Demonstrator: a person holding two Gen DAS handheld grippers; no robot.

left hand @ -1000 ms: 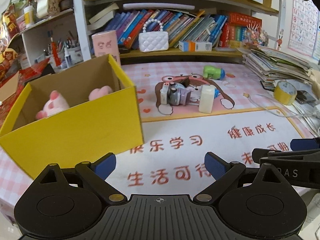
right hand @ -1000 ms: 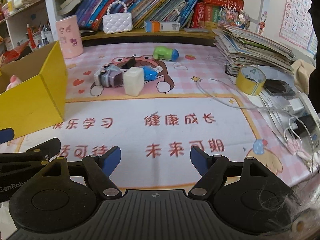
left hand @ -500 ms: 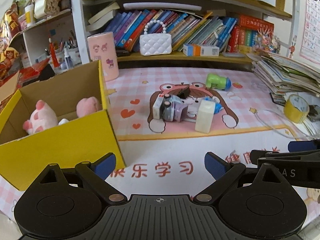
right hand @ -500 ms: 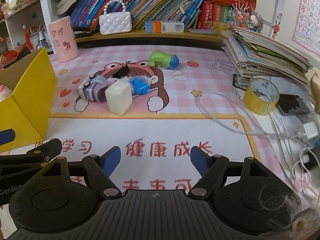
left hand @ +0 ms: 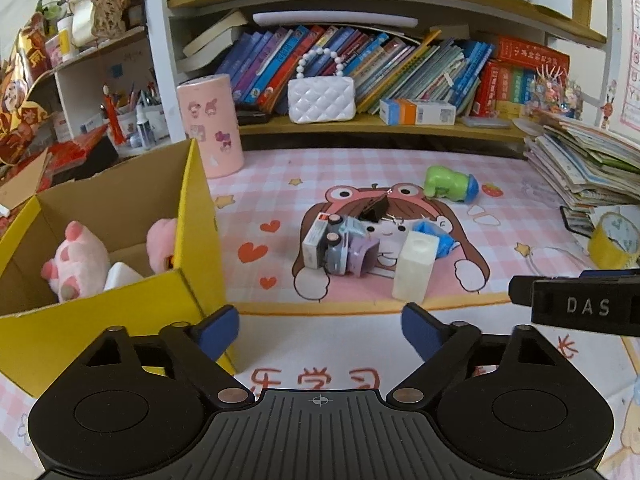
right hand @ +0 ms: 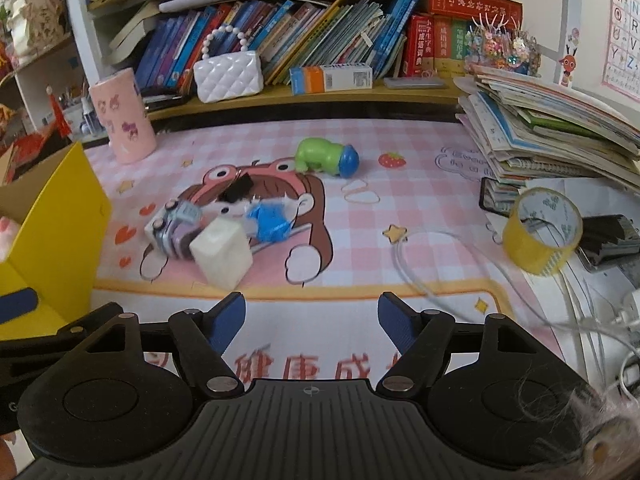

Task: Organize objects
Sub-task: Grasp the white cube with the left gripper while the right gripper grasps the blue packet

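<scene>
1. A small heap of loose objects lies in the middle of the desk (left hand: 400,168), on the cartoon girl printed on its pink checked mat: a white block (left hand: 414,266) standing upright at the near side, a purple toy camera (left hand: 342,250) just beside it on the left, a blue wrapper (left hand: 434,238) behind it, and a black binder clip (left hand: 374,208) further back.
2. A green and blue toy (left hand: 450,184) lies on its side apart from the heap, toward the desk's back edge.
3. A yellow cardboard box (left hand: 120,320) stands open at the left edge of the desk, holding a pink plush toy (left hand: 78,264).
4. The left hand-held gripper (left hand: 320,330) hovers above the near edge with nothing between its blue pads; its jaws have just been closing a little and stand wide.
5. The right hand-held gripper (right hand: 312,318) hovers beside it, jaws moderately wide and empty, the white block just beyond its left pad.
6. A pink cylinder (left hand: 210,124) stands at the back left, a roll of yellow tape (right hand: 540,230) and a stack of books (right hand: 560,128) at the right edge.
</scene>
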